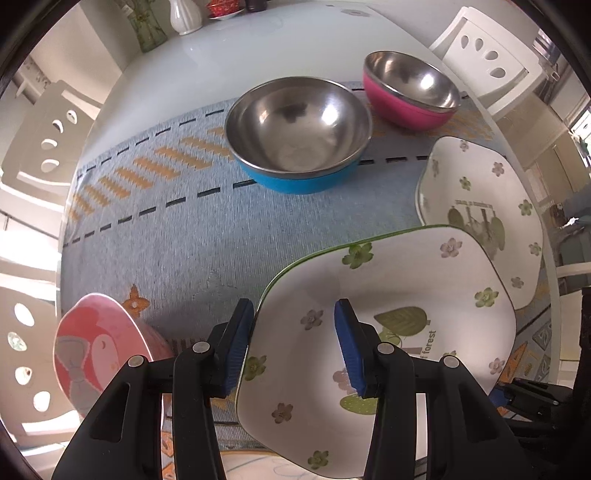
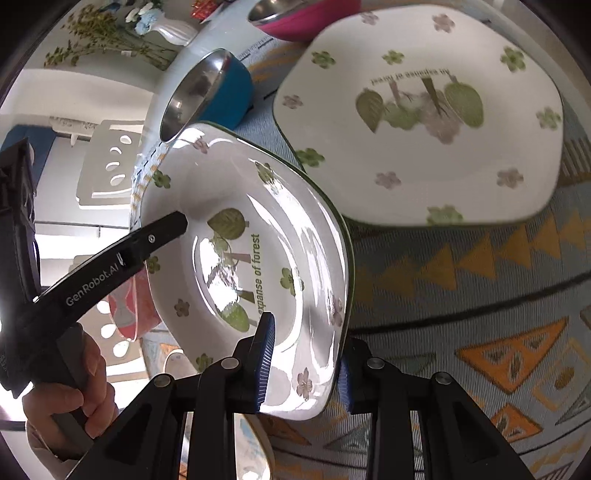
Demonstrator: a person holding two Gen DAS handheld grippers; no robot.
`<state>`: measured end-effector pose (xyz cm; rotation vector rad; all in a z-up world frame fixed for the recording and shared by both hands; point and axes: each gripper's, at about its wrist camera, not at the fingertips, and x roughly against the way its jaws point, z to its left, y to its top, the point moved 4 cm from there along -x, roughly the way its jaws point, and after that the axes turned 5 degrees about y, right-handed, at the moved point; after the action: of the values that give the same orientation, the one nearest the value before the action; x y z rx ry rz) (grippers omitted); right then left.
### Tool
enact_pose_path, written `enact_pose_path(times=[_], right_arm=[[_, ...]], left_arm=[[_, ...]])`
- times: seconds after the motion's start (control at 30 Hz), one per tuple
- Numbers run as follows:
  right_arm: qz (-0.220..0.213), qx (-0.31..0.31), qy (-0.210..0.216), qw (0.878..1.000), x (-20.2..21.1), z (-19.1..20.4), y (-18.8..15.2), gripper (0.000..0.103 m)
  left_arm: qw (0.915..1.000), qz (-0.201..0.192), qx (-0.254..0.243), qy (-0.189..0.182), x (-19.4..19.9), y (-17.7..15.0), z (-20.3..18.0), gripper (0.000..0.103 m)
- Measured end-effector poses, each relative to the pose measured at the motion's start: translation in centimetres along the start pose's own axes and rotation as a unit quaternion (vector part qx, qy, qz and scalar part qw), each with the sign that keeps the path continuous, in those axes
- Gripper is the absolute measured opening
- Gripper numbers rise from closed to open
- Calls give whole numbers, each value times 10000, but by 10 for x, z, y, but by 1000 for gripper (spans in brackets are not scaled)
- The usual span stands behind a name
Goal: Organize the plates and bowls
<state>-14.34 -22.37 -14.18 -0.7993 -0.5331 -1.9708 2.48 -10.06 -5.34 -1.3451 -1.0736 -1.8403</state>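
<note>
A white plate (image 1: 399, 280) printed with flowers and leaves hangs tilted above the blue woven mat, held by both grippers. My left gripper (image 1: 291, 310) is shut on its left rim, one pad outside and one inside. In the right wrist view my right gripper (image 2: 306, 343) is shut on the near rim of this plate (image 2: 258, 206), and the left gripper's finger (image 2: 162, 229) lies on its far side. A matching second plate (image 1: 480, 206) (image 2: 424, 147) lies flat on the mat. Behind stand a blue steel bowl (image 1: 299, 129) (image 2: 225, 92) and a pink steel bowl (image 1: 410, 88) (image 2: 306, 18).
A pink cartoon-print bowl (image 1: 92, 354) (image 2: 136, 314) sits at the mat's near left. A white vase (image 1: 184, 14) and a green glass stand at the table's far end. White chairs (image 1: 484, 55) (image 1: 48, 129) flank the table. A hand (image 2: 74, 398) grips the left tool.
</note>
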Motion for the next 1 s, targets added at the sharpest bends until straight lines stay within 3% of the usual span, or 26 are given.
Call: enact_pose_path(times=[0.57, 1.0], right_arm=[[504, 239, 498, 9972, 0, 37, -22, 29], [976, 605, 376, 9927, -29, 70, -61, 29]], left_arm=[[9996, -136, 237, 103, 41, -15, 37, 42], [9964, 97, 842, 77, 44, -89, 95, 42]])
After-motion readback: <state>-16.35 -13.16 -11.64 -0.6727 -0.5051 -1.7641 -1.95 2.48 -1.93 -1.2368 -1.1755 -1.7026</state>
